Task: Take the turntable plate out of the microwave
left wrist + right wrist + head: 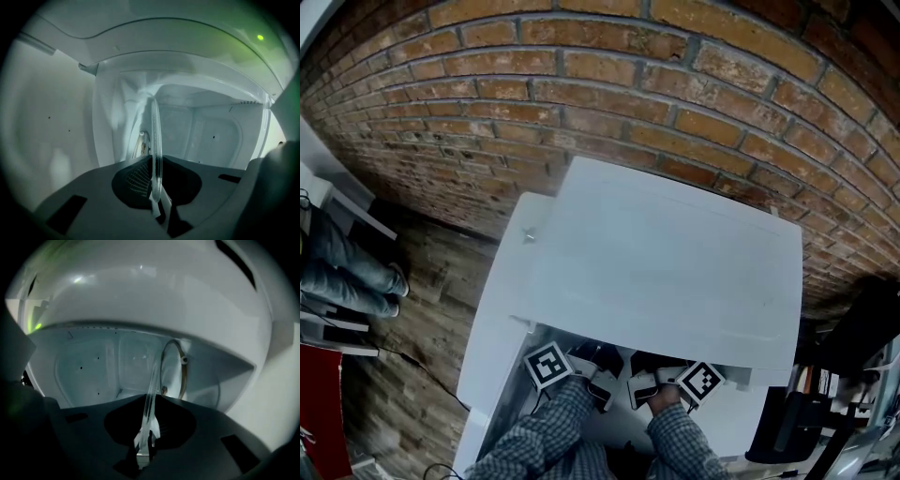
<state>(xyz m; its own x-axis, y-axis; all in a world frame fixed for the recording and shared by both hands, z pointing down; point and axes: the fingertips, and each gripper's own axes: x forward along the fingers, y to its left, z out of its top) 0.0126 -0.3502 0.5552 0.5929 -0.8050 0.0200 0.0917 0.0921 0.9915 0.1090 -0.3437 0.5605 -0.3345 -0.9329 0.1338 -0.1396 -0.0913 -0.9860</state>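
Right now the turntable plate is lying inside the microwave, with its near rim poking in between both sets of jaws. The left gripper is pinching that rim tight, and the right gripper is pinching it too, beside the left one. The rest of the glass is stretching straight ahead of the jaws, deeper into the box, with the roller ring showing just to one side of it. So I am thinking the plate is needing a flat pull straight back, both hands going together
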